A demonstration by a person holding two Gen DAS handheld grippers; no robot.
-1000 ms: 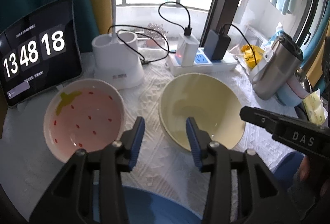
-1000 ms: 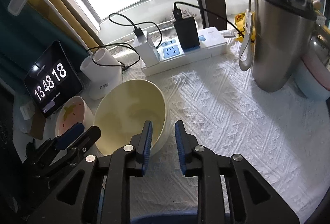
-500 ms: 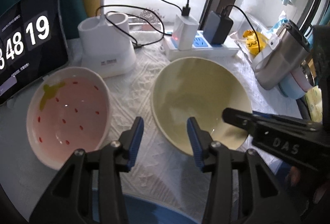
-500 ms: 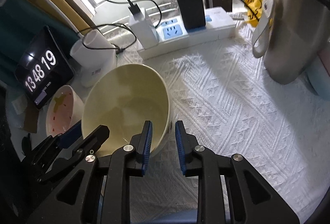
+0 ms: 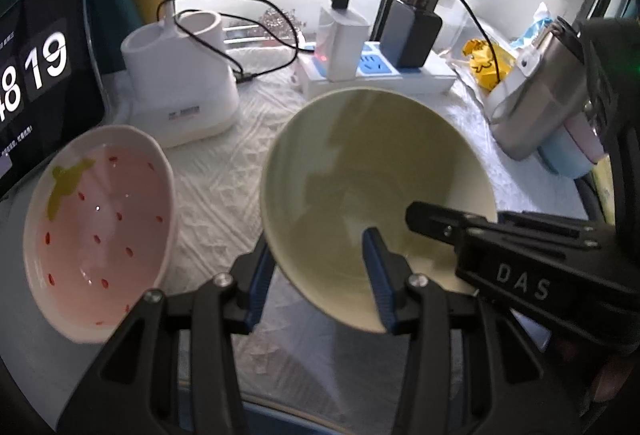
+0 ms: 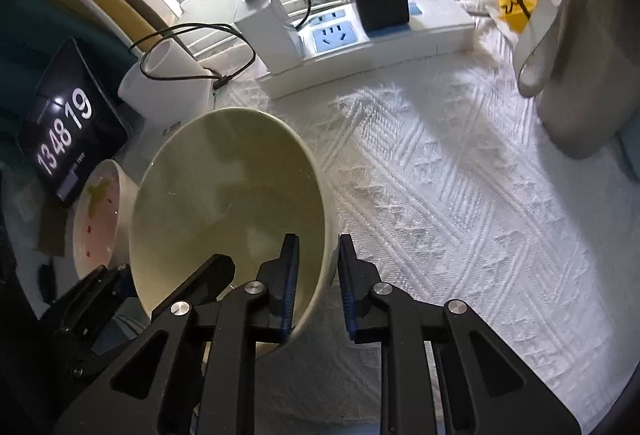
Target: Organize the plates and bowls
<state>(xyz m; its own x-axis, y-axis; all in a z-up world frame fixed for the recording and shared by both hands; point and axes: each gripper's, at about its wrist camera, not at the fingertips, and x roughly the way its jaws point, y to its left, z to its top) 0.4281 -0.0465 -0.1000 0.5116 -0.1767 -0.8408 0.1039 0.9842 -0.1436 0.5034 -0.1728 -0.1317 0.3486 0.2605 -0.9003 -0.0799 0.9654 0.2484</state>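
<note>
Right gripper (image 6: 316, 285) is clamped on the near-right rim of the pale yellow bowl (image 6: 224, 195), one blue pad inside the wall and one outside; the bowl is tilted and looks lifted off the white textured tablecloth (image 6: 460, 195), though contact at its base is hidden. Left gripper (image 5: 316, 275) has jaws spread wide, straddling the yellow bowl's near-left rim, one pad outside and below, one inside; it does not look closed on it, and I cannot tell if either pad touches. In the left wrist view the right tool's black finger reaches into the bowl from the right. Pink strawberry-pattern bowl (image 5: 96, 231) sits just left of the yellow bowl, apart from it, upright on the cloth, untouched. Behind the yellow bowl: white power strip (image 6: 380, 35) with chargers plugged in, and a white lamp base (image 5: 180, 75) back-left. Further left of the yellow bowl, a tablet clock (image 6: 64, 123). Right of the yellow bowl, well apart, a steel thermos (image 5: 536, 95). A blue rim shows at the bottom edge, too cut off to name. Progress judgement: early; nothing stacked yet, one bowl in hand, no plates visible. Likely left: nest the yellow and pink bowls or move both to a spot, which of the two is unclear.
</note>
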